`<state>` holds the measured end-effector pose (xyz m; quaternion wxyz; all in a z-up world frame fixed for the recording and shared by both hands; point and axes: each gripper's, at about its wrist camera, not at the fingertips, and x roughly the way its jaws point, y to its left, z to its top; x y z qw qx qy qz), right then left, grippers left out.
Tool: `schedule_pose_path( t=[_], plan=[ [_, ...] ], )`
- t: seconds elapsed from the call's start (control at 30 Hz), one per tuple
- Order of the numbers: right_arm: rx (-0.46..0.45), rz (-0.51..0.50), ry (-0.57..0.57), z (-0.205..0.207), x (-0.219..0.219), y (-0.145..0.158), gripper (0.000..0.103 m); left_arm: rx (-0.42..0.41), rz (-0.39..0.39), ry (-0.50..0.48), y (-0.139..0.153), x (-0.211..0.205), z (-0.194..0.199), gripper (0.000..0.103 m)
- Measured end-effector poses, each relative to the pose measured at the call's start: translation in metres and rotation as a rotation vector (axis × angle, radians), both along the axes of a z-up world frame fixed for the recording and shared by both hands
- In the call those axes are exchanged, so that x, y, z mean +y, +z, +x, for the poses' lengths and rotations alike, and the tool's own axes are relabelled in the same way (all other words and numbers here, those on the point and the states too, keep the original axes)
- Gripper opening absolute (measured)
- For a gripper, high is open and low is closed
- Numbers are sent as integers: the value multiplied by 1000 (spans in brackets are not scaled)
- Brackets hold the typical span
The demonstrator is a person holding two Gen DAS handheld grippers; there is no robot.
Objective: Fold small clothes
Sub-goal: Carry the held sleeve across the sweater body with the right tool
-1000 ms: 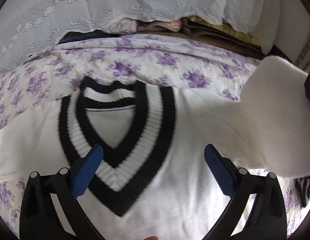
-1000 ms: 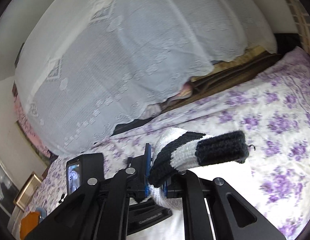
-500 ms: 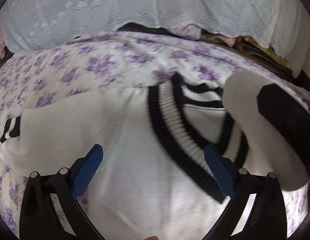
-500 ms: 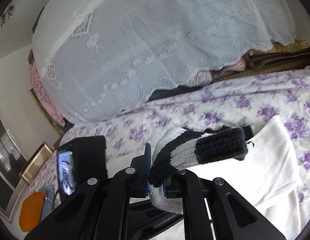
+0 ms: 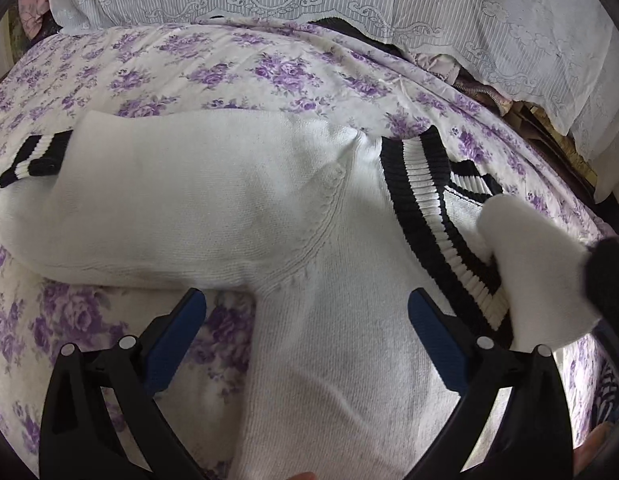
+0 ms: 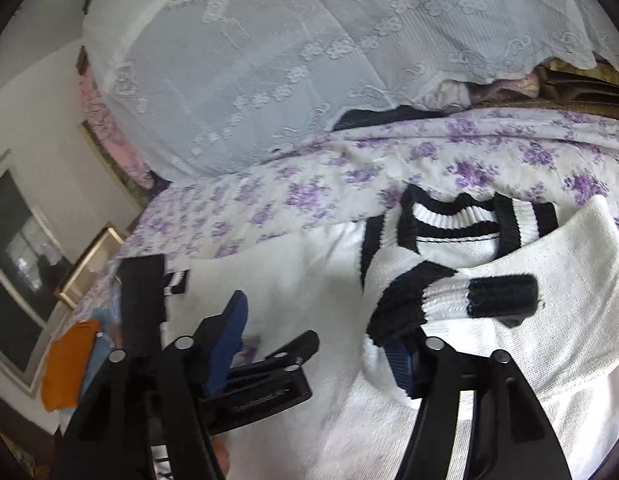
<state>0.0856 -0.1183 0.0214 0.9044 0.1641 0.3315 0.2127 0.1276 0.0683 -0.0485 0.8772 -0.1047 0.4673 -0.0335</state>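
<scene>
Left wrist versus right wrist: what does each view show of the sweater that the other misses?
Only the left wrist view shows the whole left sleeve lying flat, its cuff at the far end, and the open left gripper over the armpit seam.

Only the right wrist view shows the open right gripper, the other sleeve's cuff draped on its right finger, and an orange cloth.

Both show the striped V-neck collar and floral bedspread.
</scene>
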Motion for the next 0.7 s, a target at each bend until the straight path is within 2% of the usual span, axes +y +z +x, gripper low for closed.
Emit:
schedule_pose_path(
  t=[0.13, 0.2, 0.27, 0.33, 0.4, 0.5, 0.6, 0.7],
  plan=[
    [-10, 21, 5, -2, -6, 9, 80, 24, -40, 16, -3, 7, -7, 98],
    [35, -11, 14, 6, 4, 7, 80, 27, -43, 7, -5, 6, -12, 98],
    [61, 1, 45, 9, 14, 6, 81, 23, -14, 8, -5, 5, -16, 98],
    [51, -25, 73, 6, 26, 7, 81, 24, 1, 27, -6, 8, -21, 98],
    [29, -42, 74, 3, 29, 7, 81, 32, -30, 41, -8, 16, -28, 98],
    [54, 9, 61, 2, 20, 4, 81, 32, -55, 53, -10, 23, -34, 98],
    [65, 38, 33, 6, 15, 7, 84, 24, -41, 44, -9, 18, -35, 98],
    [66, 112, 17, 18, 16, 11, 86, 18, -10, 25, -9, 11, -36, 98]
  ],
)
